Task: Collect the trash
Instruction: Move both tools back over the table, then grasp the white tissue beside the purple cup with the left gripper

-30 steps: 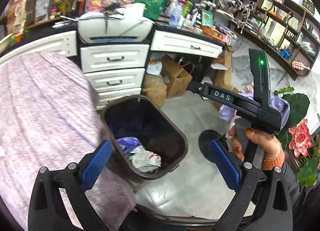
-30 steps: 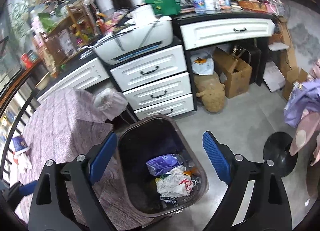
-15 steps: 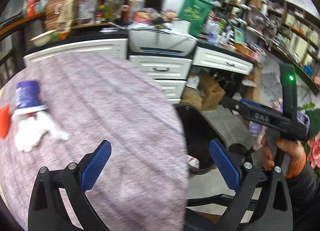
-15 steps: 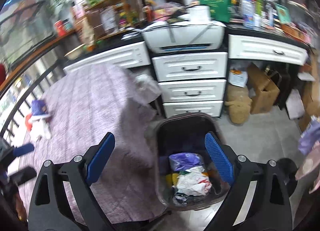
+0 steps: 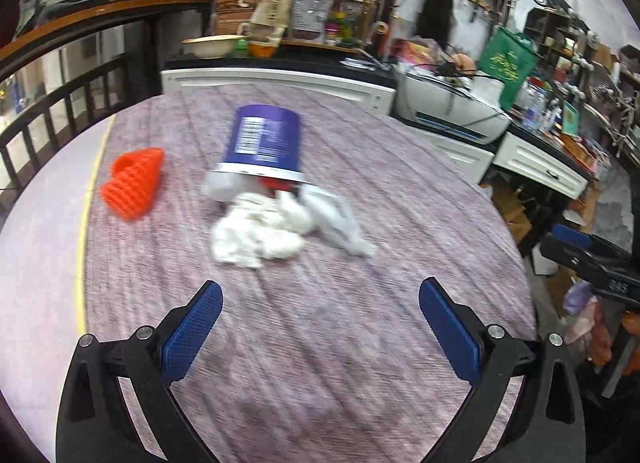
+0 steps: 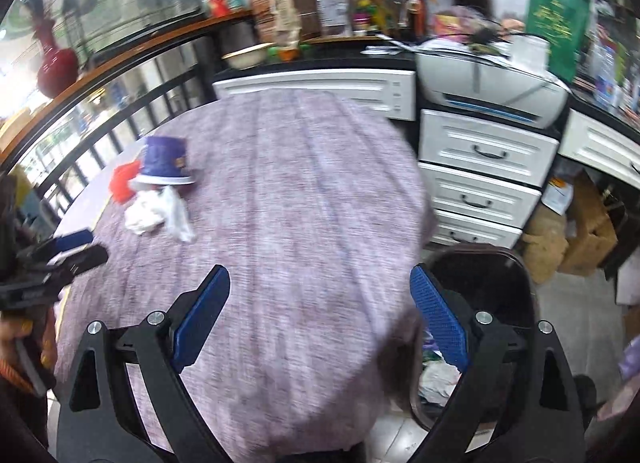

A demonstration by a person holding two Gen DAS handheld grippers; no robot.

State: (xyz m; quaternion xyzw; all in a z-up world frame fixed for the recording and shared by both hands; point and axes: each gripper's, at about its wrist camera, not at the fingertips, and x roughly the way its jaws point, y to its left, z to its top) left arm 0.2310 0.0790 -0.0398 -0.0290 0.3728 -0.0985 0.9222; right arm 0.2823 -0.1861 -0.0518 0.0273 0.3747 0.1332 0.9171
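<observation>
A purple cup lies tipped on the table's mauve cloth, with crumpled white tissue and a white plastic scrap at its mouth. An orange ribbed piece lies to its left. My left gripper is open and empty, above the cloth short of the tissue. My right gripper is open and empty over the table's right part; the cup and tissue show far left. The dark trash bin with trash inside stands on the floor at the right.
White drawers and a printer stand behind the table. Cardboard boxes sit on the floor at the right. A black railing runs along the left. The left gripper's body shows in the right wrist view.
Both grippers have swung left from over the trash bin to over the table. The cup, tissue and orange piece now lie ahead of the left gripper. Both stay open.
</observation>
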